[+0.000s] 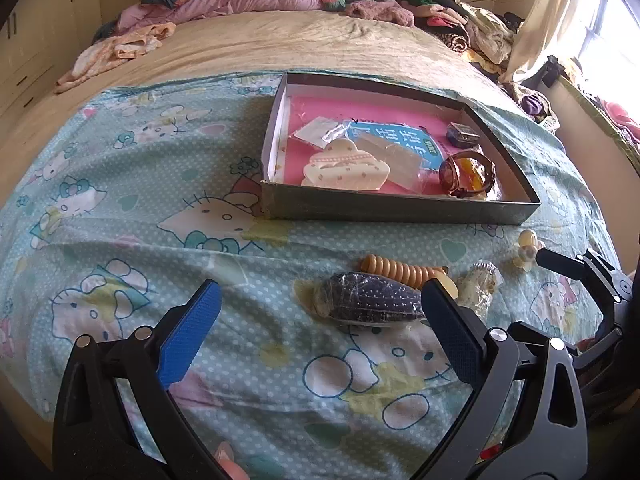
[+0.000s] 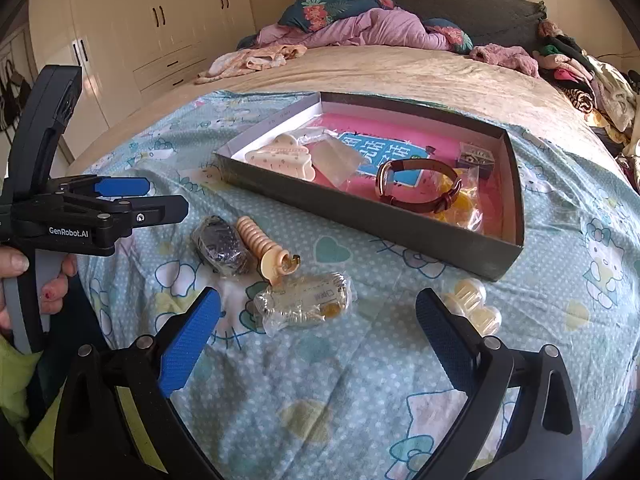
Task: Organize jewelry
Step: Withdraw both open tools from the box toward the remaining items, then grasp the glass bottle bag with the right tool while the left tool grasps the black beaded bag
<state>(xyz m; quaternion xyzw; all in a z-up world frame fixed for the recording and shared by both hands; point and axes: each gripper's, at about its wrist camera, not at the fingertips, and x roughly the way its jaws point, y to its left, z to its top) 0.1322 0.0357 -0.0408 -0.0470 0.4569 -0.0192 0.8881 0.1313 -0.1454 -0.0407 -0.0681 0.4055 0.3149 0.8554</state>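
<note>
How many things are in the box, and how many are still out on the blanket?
In the box: 5 (hair claw, clear bag, watch, small case, yellow packet)
On the blanket: 4 (dark pouch, spiral clip, wrapped packet, cream claw)
Total: 9

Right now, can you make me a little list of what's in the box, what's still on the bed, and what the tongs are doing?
In box: watch, cream hair claw, small dark case
On blanket: dark wrapped clip, beige spiral tie, clear packet, small cream claw clip
Left tongs: open, empty
Right tongs: open, empty
</note>
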